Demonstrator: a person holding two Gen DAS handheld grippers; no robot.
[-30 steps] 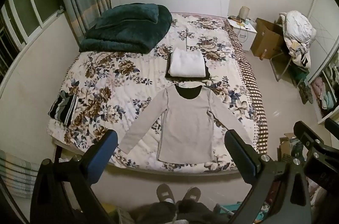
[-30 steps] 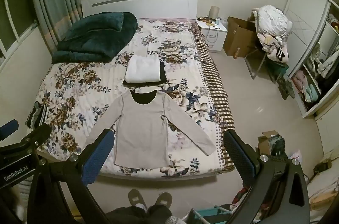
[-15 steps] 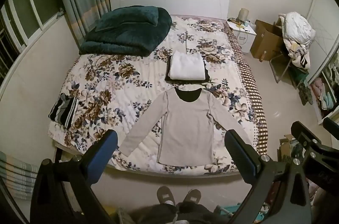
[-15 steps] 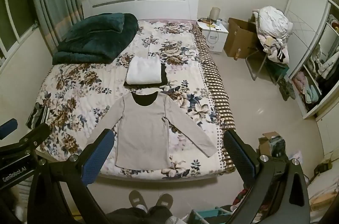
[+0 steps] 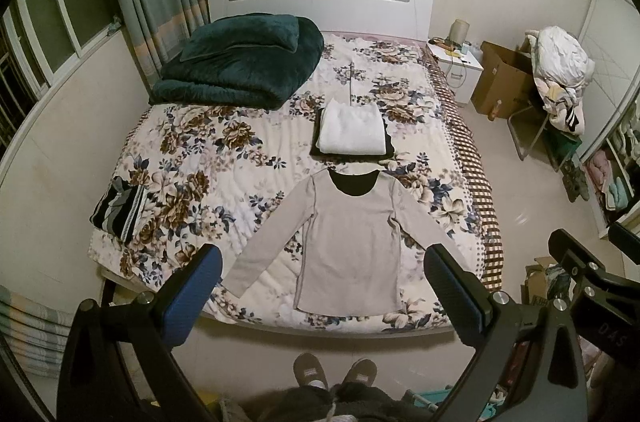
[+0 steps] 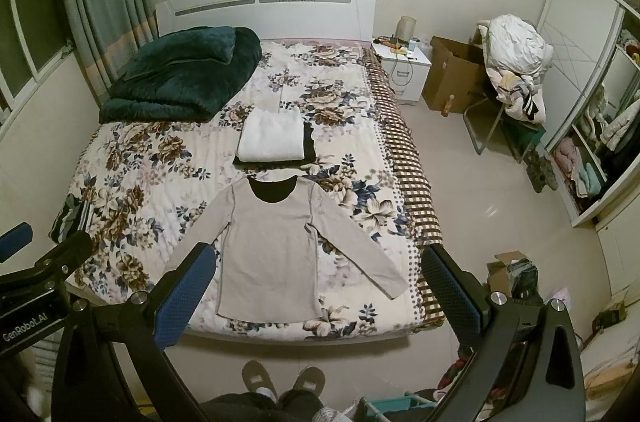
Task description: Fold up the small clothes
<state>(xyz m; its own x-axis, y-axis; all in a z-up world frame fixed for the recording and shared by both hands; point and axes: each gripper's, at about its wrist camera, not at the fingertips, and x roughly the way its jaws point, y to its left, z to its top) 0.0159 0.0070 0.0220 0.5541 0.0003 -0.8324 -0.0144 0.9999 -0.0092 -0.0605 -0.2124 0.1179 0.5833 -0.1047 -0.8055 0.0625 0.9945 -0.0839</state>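
Note:
A grey long-sleeved shirt (image 5: 352, 242) with a black neck lies flat, sleeves spread, at the near end of the floral bed (image 5: 208, 158); it also shows in the right wrist view (image 6: 272, 246). Behind it sits a folded white garment (image 5: 350, 134) on a folded black one (image 6: 272, 138). My left gripper (image 5: 322, 286) is open and empty, held high above the bed's foot. My right gripper (image 6: 318, 282) is open and empty, beside it to the right.
A dark green blanket (image 5: 240, 62) lies at the bed's head on the left. A striped folded cloth (image 5: 120, 206) sits at the left edge. A nightstand (image 6: 404, 66), a cardboard box (image 6: 452, 78) and a chair with laundry (image 6: 516, 62) stand right of the bed. My slippered feet (image 6: 280, 378) stand at the bed's foot.
Both grippers have drifted slightly, so the bed sits a little lower in view. The clothes have not moved and both grippers stay open.

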